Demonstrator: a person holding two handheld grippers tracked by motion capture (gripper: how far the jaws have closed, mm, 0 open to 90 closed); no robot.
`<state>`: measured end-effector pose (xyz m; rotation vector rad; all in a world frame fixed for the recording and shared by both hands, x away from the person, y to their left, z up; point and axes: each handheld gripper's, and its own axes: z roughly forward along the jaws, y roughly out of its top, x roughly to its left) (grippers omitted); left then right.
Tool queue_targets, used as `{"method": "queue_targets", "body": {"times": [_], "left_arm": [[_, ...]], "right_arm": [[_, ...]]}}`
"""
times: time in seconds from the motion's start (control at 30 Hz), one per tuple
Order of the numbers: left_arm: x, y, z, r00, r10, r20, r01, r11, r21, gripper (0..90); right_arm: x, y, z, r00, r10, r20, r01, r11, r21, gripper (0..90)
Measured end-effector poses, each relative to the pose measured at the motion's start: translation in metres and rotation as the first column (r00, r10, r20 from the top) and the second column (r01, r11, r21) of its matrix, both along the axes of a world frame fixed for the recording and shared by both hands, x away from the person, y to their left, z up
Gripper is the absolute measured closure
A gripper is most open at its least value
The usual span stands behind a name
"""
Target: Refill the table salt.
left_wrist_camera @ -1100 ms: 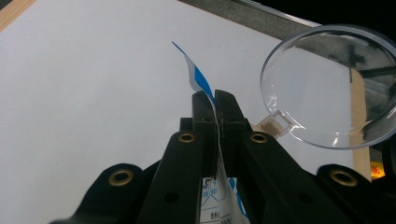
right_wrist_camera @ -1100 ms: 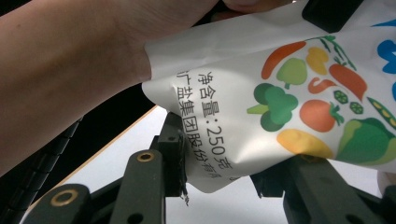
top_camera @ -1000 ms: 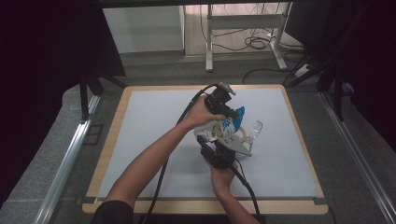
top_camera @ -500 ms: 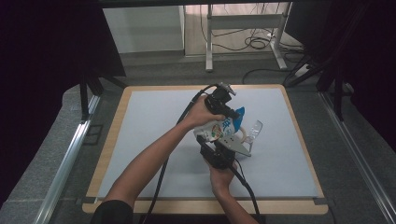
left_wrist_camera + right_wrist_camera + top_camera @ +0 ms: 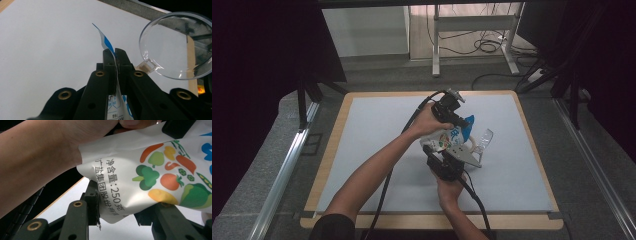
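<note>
A white pouch (image 5: 446,138) with a blue top and printed vegetables is held upright over the middle of the mat, between both grippers. My left gripper (image 5: 462,121) comes in from above and is shut on the pouch's blue top edge (image 5: 106,41); in the left gripper view its jaws (image 5: 115,53) pinch the thin film. From below, my right gripper (image 5: 451,151) is shut on the pouch's bottom (image 5: 150,162), with the jaws (image 5: 126,207) pressing its two sides. A clear plastic scoop cup (image 5: 485,137) stands just right of the pouch, its round rim (image 5: 175,45) beyond the left jaws.
The pale grey mat (image 5: 377,130) lies on a wood-edged table (image 5: 337,130), with open room on its left and far sides. Metal rails (image 5: 287,165) run along both sides. A desk frame and cables (image 5: 482,45) stand on the floor behind.
</note>
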<state>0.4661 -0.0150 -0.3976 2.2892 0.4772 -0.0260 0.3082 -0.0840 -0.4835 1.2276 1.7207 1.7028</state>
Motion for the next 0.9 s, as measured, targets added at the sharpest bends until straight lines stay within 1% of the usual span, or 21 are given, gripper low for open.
{"method": "queue_targets", "body": {"times": [0.57, 0.67, 0.9], "left_arm": [[0.0001, 0.0000, 0.0004, 1.0000, -0.001, -0.001, 0.001, 1.0000, 0.001, 88.9], [0.0004, 0.0006, 0.0011, 1.0000, -0.004, 0.002, 0.004, 1.0000, 0.002, 88.9], [0.0000, 0.0017, 0.0030, 1.0000, -0.008, 0.006, 0.008, 1.0000, 0.005, 88.9]], "right_arm": [[-0.0001, -0.0003, 0.0002, 1.0000, 0.000, 0.000, 0.000, 1.0000, 0.006, 62.1], [-0.0004, 0.0004, 0.0007, 1.0000, -0.001, -0.001, 0.001, 0.9999, 0.012, 62.1], [-0.0011, 0.0029, 0.0022, 0.9999, -0.010, 0.005, 0.010, 0.9999, 0.010, 62.2]]}}
